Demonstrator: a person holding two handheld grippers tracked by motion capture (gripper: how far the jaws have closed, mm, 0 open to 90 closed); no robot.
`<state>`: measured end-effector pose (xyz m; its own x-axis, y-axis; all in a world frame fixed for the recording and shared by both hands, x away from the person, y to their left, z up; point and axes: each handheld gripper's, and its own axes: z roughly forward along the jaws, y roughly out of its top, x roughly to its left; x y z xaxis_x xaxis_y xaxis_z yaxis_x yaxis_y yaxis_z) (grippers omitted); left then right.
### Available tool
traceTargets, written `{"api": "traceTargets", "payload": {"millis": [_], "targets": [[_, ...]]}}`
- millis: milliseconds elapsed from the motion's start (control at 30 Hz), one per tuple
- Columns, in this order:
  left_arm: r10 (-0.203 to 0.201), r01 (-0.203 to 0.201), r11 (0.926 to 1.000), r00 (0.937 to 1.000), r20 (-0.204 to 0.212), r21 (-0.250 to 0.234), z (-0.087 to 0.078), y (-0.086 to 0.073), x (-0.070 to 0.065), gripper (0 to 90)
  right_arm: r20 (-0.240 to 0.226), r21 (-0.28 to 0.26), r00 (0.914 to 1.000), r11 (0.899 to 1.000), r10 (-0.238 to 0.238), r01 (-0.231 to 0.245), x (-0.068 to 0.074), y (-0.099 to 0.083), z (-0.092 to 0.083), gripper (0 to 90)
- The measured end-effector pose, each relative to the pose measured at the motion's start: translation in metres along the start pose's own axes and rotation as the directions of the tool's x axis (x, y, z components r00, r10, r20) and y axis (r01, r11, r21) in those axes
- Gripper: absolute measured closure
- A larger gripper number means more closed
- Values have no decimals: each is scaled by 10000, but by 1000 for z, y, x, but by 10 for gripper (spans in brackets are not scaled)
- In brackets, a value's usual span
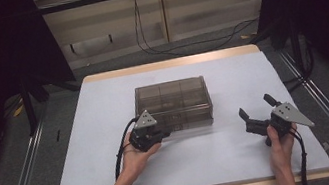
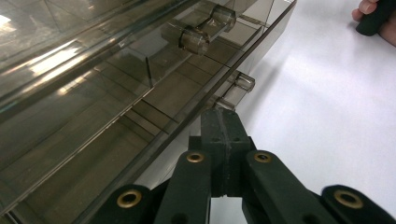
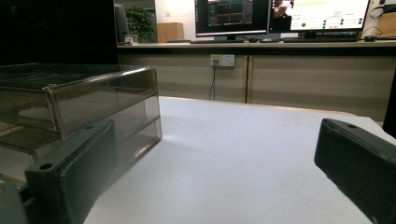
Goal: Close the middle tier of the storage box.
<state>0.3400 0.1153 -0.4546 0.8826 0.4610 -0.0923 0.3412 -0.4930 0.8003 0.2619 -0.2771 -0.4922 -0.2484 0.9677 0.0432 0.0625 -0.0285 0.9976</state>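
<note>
- We have a smoky, see-through drawer box sitting near the middle of the desk, its long side running left to right as the high view shows it.
- Our left tool is at the box's near front face, toward its left end, with the jaws pressed together. In the left gripper view the joined tips sit right at the front edge of a drawer, just below a small clear knob; whether they pinch a tab there or only touch it we cannot tell.
- A second, larger clear handle shows higher up on the same front in that view.
- Our right tool rests on the open desk well apart from the box, off its right end, with the jaws spread wide and nothing between them. In the right gripper view the box lies ahead and to the left, past the left jaw.
- The relation that matters: the drawer fronts face us, so the box lies straight ahead of the left tool and any drawer would slide toward us, across the box's long axis.
- We judge the left hand is the nearer one for the pull, while the right hand is free to steady the box.
</note>
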Motion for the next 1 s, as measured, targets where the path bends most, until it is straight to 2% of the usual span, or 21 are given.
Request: {"api": "traceTargets", "payload": {"millis": [67,167,300,367,500,700,1000], "targets": [[-104,104,9999,9999,1,-53,0,0,0,900,5,5,10000,10000,8,-8,0,0,0,0],[8,-8,10000,10000,-33,31,0,2,0,900,8,8,10000,10000,10,-10,0,0,0,0],[-166,165,9997,9999,-33,-153,1,3,0,900,4,6,10000,10000,12,-12,0,0,0,0],[-93,93,10000,9999,-108,2,0,3,1,900,1,1,10000,10000,8,-8,0,0,0,0],[-156,156,9998,9999,-61,-130,2,3,1,900,-1,0,10000,10000,-5,5,0,0,0,0],[-6,6,10000,9999,-126,-3,2,5,2,900,6,34,10000,10000,11,-11,0,0,0,0],[-30,32,9999,9998,-196,124,3,7,5,900,1,46,10000,10000,12,-12,0,0,0,0]]}}
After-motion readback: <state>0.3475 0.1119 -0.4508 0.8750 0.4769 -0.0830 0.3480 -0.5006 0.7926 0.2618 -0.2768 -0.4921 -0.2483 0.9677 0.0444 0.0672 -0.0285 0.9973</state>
